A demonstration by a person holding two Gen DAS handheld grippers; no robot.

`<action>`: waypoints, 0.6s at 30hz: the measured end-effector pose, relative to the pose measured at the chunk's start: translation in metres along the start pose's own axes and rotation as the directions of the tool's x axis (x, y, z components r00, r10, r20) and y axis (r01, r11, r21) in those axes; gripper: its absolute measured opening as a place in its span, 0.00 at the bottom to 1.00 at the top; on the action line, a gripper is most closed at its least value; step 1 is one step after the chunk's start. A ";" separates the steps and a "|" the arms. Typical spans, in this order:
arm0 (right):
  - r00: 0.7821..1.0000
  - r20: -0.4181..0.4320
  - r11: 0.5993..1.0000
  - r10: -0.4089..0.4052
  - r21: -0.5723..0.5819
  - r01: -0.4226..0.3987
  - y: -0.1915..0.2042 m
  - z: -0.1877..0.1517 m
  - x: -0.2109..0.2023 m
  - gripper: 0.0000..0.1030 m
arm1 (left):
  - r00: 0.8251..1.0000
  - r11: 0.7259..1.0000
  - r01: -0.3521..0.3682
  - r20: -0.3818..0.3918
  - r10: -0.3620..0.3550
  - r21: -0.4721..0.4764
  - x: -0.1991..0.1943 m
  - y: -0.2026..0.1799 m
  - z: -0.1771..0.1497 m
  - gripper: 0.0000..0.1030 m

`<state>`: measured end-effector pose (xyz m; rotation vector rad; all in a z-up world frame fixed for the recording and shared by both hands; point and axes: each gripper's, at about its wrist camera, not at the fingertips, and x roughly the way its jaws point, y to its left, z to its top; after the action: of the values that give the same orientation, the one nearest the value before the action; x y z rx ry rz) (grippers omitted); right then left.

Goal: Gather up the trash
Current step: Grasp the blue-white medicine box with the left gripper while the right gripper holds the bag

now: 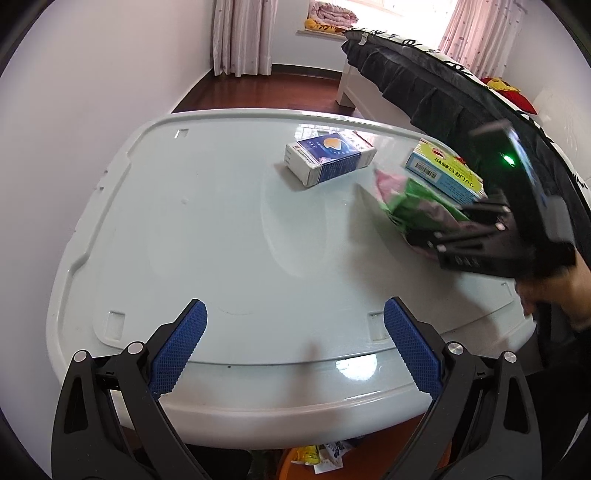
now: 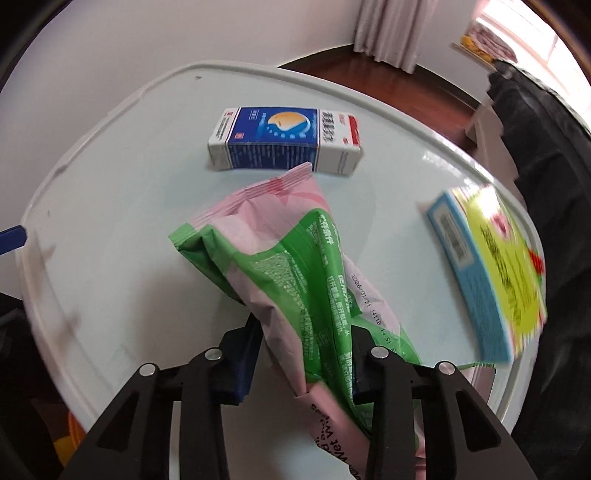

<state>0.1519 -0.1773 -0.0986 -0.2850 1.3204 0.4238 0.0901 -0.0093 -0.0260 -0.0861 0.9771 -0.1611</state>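
Crumpled pink-and-green plastic wet-wipe pack [image 2: 291, 266] lower end hidden between fingers; right hand-held gripper [image 2: 303, 365] pinches it; left hand-held gripper [image 1: 295, 347] spread above pale worktop [image 1: 184, 229].

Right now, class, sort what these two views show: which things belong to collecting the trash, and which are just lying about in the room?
Part of the job:
- wipes pack, clamped in the right hand-held gripper
- blue box
- yellow box
- orange bin under the table
- left hand-held gripper, open

Just lying about:
- table
- bed
- curtains
- quilt
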 end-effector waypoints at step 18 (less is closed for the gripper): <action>0.984 0.177 0.933 0.027 0.348 -0.088 -0.015 -0.090 -0.064 0.36 | 0.999 0.996 -0.034 -0.015 0.035 0.084 -0.001 -0.011 -0.014 0.91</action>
<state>0.0680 -0.2389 -0.0576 0.0918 1.2134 0.2454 0.0768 -0.0198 -0.0311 0.0087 0.9865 -0.1711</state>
